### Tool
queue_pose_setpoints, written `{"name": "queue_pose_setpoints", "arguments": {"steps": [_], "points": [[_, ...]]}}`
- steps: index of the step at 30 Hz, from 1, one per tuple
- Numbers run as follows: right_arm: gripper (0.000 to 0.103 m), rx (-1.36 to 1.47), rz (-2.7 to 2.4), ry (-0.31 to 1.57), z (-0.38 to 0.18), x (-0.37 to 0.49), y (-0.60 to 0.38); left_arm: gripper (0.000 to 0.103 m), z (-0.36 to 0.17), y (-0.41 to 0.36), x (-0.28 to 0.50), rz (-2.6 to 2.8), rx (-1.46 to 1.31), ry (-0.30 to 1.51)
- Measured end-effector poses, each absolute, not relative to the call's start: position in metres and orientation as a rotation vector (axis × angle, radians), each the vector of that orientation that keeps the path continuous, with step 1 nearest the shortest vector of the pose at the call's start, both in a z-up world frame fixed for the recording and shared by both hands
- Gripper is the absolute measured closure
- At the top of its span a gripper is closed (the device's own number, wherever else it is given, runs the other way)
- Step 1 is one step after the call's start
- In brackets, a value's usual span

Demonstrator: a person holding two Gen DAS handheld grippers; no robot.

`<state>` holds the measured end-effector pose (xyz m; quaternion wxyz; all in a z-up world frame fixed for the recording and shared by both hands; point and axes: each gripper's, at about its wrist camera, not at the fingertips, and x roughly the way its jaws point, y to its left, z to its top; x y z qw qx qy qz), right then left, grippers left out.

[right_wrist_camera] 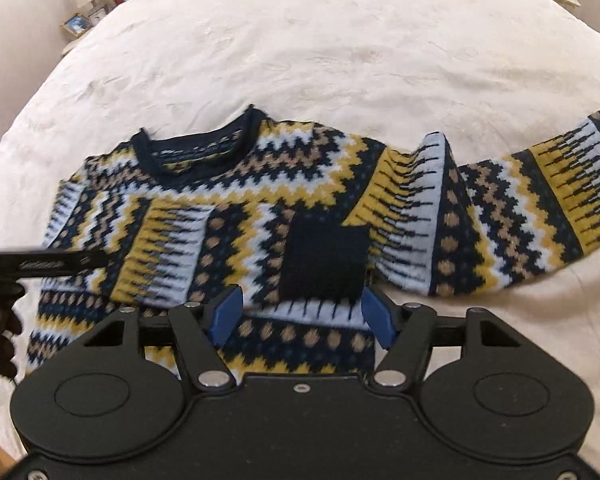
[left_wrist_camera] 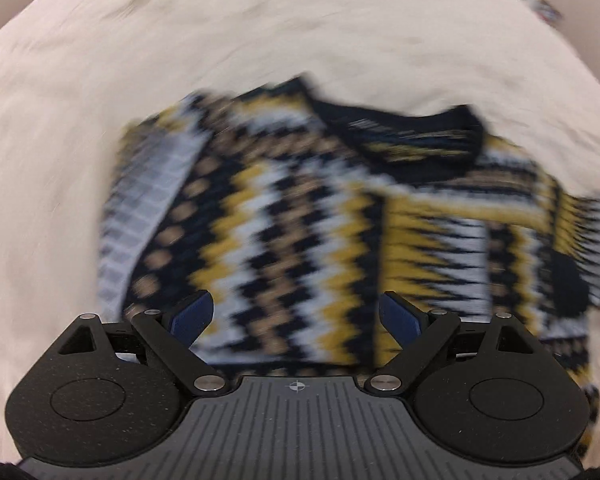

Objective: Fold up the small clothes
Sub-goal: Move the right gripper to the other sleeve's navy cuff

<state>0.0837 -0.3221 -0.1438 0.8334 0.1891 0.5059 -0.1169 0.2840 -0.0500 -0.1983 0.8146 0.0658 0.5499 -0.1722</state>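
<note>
A knitted sweater (right_wrist_camera: 228,216) in zigzag bands of navy, mustard, white and tan lies flat on a cream, crinkled bedspread (right_wrist_camera: 340,48), one sleeve (right_wrist_camera: 540,200) stretched out sideways with a raised fold. Both the left hand-held gripper (left_wrist_camera: 298,316) and right hand-held gripper (right_wrist_camera: 300,312) hover over its hem, blue-padded fingers spread apart, holding nothing.

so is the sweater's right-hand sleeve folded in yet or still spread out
Spread out: in the right wrist view that sleeve of the sweater stretches sideways across the bedspread, rumpled near the shoulder.
</note>
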Motion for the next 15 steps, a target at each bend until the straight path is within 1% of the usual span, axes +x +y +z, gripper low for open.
{"name": "queue_pose_setpoints", "arguments": {"steps": [4,7,11,14,15], "points": [[0.035,0.425,-0.266,1.108,-0.163,0.097,-0.335,0.012,-0.219,-0.032,0.294,-0.303,0.098,1.255],[0.038,0.419,-0.263,1.133,-0.176,0.107,-0.341,0.004,-0.228,-0.027,0.296,-0.293,0.074,1.289],[0.040,0.453,-0.265,1.140,-0.190,0.117,-0.350,0.000,-0.232,-0.030,0.301,-0.293,0.099,1.305],[0.048,0.482,-0.280,1.140,-0.197,0.121,-0.357,0.000,-0.233,-0.031,0.305,-0.284,0.104,1.311],[0.062,0.487,-0.283,1.133,-0.198,0.122,-0.359,0.000,-0.233,-0.031,0.305,-0.282,0.104,1.311]]}}
